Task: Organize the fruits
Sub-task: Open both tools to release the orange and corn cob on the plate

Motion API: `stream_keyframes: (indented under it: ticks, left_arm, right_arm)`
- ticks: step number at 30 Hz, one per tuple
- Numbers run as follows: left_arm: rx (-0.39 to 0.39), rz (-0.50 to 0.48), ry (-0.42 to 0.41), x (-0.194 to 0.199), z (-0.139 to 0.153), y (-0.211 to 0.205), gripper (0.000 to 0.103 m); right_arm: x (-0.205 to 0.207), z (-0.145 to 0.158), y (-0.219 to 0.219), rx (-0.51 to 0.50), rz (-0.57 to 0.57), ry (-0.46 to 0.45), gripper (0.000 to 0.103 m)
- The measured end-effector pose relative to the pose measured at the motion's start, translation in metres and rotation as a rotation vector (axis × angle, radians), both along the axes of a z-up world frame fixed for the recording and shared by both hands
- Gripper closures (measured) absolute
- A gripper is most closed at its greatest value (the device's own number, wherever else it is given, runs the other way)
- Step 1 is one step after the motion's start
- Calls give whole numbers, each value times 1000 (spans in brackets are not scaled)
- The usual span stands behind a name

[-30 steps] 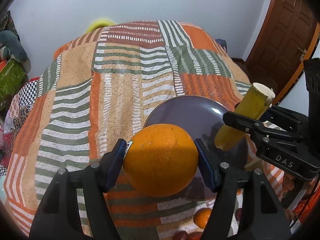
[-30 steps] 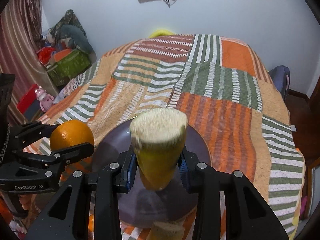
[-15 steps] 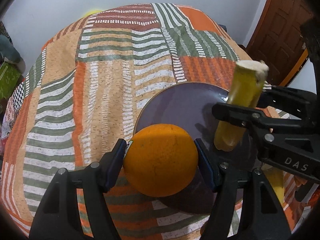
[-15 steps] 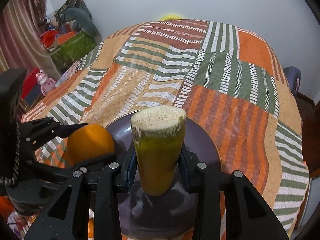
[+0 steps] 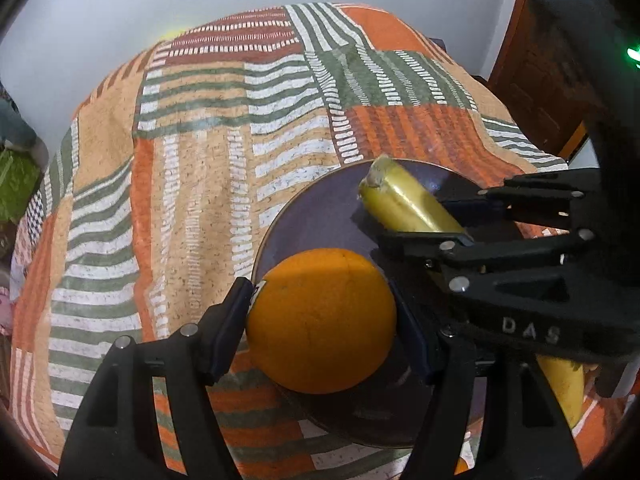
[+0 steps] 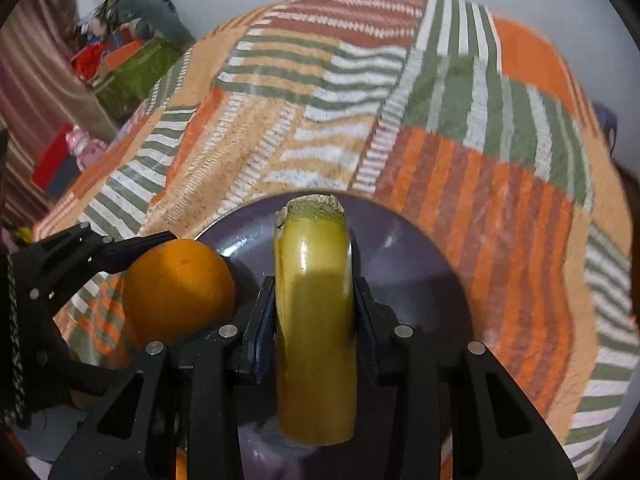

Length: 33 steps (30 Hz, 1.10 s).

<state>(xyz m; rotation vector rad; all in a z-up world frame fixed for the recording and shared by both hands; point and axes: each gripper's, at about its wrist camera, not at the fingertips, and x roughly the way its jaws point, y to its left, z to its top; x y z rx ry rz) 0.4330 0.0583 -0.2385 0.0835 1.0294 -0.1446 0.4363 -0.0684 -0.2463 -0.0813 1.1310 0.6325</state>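
we see a bed covered by a patchwork bedspread (image 5: 208,168) in orange, green and tan stripes, filling most of both views. on its near side lies a round dark purple plate (image 5: 320,216), with a thin pale rim. over the plate's right part in the left wrist view comes our right gripper (image 6: 314,312), black, with its jaws closed on a yellow-green piece of banana with a cut, rough end (image 6: 314,300). the banana piece points forward along the fingers and lies low over the middle of the plate; whether it touches the plate we cannot tell. our left gripper (image 5: 322,320) has its jaws set fairly wide and pressed against both sides of a round orange fruit (image 5: 320,320), which sits over the plate's near left edge, half above the plate and half above the bedspread. in the right wrist view the orange is just beside the banana piece, on its left, with a narrow gap between them. beyond the bed's left edge stands a green cardboard box (image 6: 132,72) with red and orange things on it, against a plain pale wall (image 5: 100,20). a brown wooden door (image 5: 548,76) shows at the far right.
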Motion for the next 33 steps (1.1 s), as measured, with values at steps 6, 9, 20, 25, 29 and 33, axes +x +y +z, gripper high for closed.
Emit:
stream_keyframes:
  ticks: [6,9,20,25,29,33]
  left_arm:
    - [-34,17,12,3,-1,5,35]
    - [-24,8,-12,-3,3,3,34]
    - [-39,25,-100,-34,49,6,32]
    - [-40,53,-131,-64,72,15,31]
    - [-38,74,-141,-94,83,21,31]
    - [-23,97,-130,-126,89,31,31]
  right_arm:
    - [-3,0,1,-26,4,13,69]
    - [-8,5,0,-25,2,-9,67]
    - [-34,57,-23,22,-37,-142,66]
    - [-61,81,-35,47,-63,-196,62]
    - [-87,93,-47,69,-85,-226,60]
    - [-113,101,-57,84,-103,-246,60]
